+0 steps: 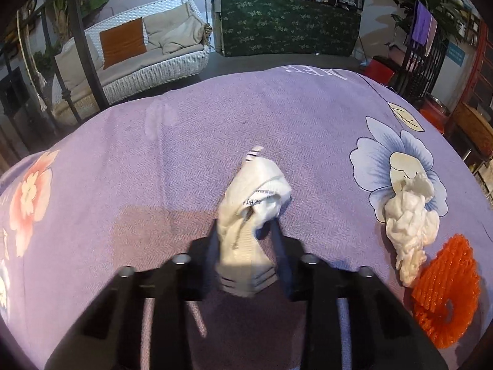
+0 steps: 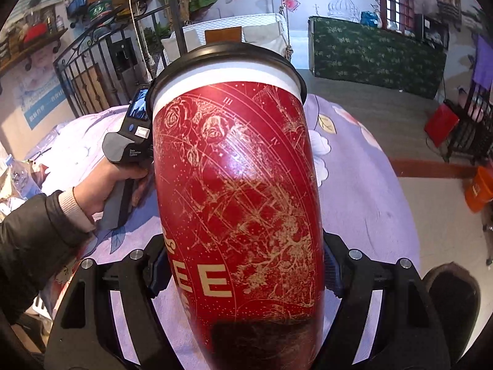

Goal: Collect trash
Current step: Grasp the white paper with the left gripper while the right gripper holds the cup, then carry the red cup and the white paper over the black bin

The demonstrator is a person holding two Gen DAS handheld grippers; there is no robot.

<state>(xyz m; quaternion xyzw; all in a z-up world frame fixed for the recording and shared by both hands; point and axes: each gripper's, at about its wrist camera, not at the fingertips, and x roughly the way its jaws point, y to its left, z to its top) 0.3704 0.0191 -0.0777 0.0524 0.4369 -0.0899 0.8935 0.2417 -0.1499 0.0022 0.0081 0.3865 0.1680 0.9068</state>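
1. We hold a crumpled white wrapper (image 1: pixel 251 215) in our left gripper (image 1: pixel 245 240); its jaws are pinched narrow on the wrapper's lower part, and the rest sticks up and forward over the purple flowered cloth (image 1: pixel 172 154).
2. The wrapper has dark stripes at both ends and a line of small print across its middle.
3. To the right of it on the cloth lies a wad of white tissue (image 1: pixel 411 219), resting on a printed blue flower.
4. Just beside the tissue, nearer to us and touching its lower end, lies a piece of orange foam netting (image 1: pixel 446 293).
5. Our right gripper (image 2: pixel 246 268) clamps a tall red paper cup (image 2: pixel 237 191) with gold patterns; the jaws are spread about as wide as the cup's lower body and press it from both sides.
6. The cup leans slightly left and fills the middle of the right wrist view, with a white band and a black lid (image 2: pixel 225 57) at its top.
7. Left of the cup we see our left hand (image 2: pixel 104 188) gripping the grey handle of the other gripper above the cloth.
8. Across the room stand a white wicker sofa (image 1: pixel 148 61) and a counter with a green patterned cover (image 1: pixel 286 27).
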